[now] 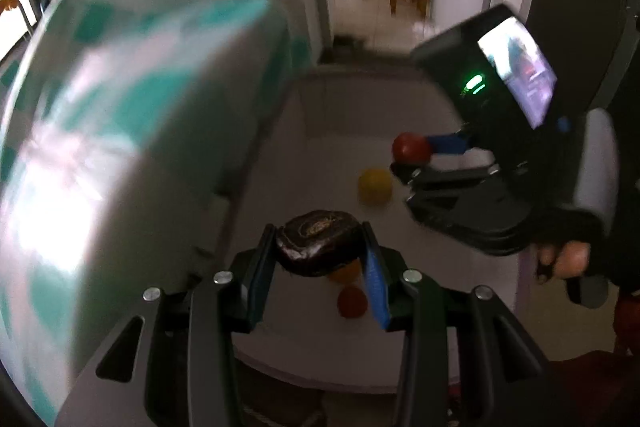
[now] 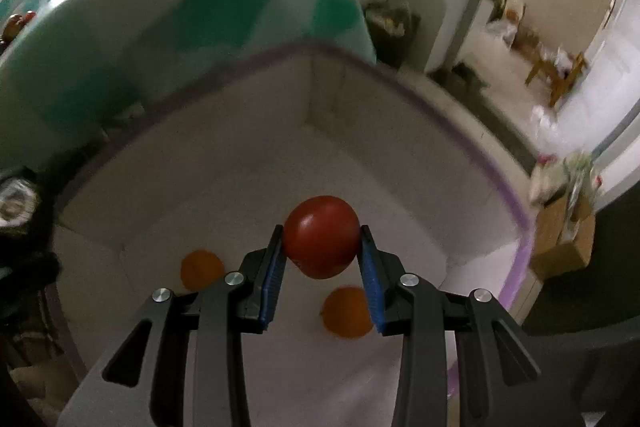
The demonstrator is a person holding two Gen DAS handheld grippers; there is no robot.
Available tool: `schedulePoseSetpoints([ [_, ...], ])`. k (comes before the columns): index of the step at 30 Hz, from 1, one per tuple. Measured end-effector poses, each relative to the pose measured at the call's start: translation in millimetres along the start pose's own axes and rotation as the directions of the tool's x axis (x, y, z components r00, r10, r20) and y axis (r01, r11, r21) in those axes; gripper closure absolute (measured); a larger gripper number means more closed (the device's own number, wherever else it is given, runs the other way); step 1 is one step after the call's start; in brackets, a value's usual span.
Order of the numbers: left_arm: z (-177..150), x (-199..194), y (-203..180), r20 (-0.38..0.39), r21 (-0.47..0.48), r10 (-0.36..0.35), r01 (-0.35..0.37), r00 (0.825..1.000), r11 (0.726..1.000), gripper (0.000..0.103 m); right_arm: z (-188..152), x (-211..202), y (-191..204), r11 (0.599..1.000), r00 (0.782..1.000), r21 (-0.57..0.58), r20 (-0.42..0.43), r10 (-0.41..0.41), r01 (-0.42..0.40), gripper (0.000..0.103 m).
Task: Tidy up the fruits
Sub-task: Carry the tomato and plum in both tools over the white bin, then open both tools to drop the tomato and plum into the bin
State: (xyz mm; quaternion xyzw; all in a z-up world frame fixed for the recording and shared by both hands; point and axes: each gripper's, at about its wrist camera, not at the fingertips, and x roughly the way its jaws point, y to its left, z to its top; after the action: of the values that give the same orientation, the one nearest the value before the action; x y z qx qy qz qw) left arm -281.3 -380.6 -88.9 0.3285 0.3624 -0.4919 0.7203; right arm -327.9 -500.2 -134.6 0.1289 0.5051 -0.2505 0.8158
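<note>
From the left wrist camera I see my left gripper (image 1: 320, 247) clamped on a dark brown, flattened fruit (image 1: 318, 241), its pads pressing both sides, held above the white bin (image 1: 400, 95). On the bin floor below lie a yellow fruit (image 1: 375, 185), a small red fruit (image 1: 352, 301) and an orange one (image 1: 345, 273) partly hidden under the dark fruit. To the right, my right gripper (image 1: 412, 157) reaches in over the bin with a red tomato (image 1: 411, 146) at its tips; a gloved hand (image 1: 568, 251) grips its handle. A blurred teal-and-white cloth (image 1: 132, 99) fills the left side.

From the right wrist camera, my right gripper (image 2: 322, 247) is closed tight on the red tomato (image 2: 322, 237), held above the white bin (image 2: 460, 115). Two oranges rest on the bin floor: one orange (image 2: 202, 269) at left, another orange (image 2: 346, 313) just below the tomato. The teal cloth (image 2: 180, 7) hangs behind the bin.
</note>
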Motion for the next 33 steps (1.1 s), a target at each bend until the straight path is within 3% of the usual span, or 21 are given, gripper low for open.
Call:
schedulePoseSetpoints([
  [6, -7.1, 56.4, 11.1, -0.169, -0.023, 0.002, -0.006, 0.986, 1.000, 0.062, -14.7, 23.4, -4.0, 1.000, 0.996, 0.008, -0.084, 0.026, -0.025, 0.067],
  [14, -13.1, 121.1, 9.3, -0.339, 0.026, 0.015, -0.007, 0.941, 1.000, 0.062, -20.9, 37.3, -0.7, 0.999, 0.985, -0.014, -0.168, 0.041, -0.044, 0.067],
  [19, -17.1, 137.1, 5.1, -0.375, 0.061, 0.031, -0.009, 0.927, 0.998, 0.062, -17.5, 41.9, 0.6, 0.999, 0.980, -0.023, -0.195, 0.044, -0.050, 0.067],
  [33, -17.9, 133.0, -6.1, -0.374, 0.064, 0.029, -0.005, 0.927, 0.998, 0.061, -12.5, 44.5, -2.9, 0.998, 0.977, -0.005, -0.205, 0.057, -0.060, 0.064],
])
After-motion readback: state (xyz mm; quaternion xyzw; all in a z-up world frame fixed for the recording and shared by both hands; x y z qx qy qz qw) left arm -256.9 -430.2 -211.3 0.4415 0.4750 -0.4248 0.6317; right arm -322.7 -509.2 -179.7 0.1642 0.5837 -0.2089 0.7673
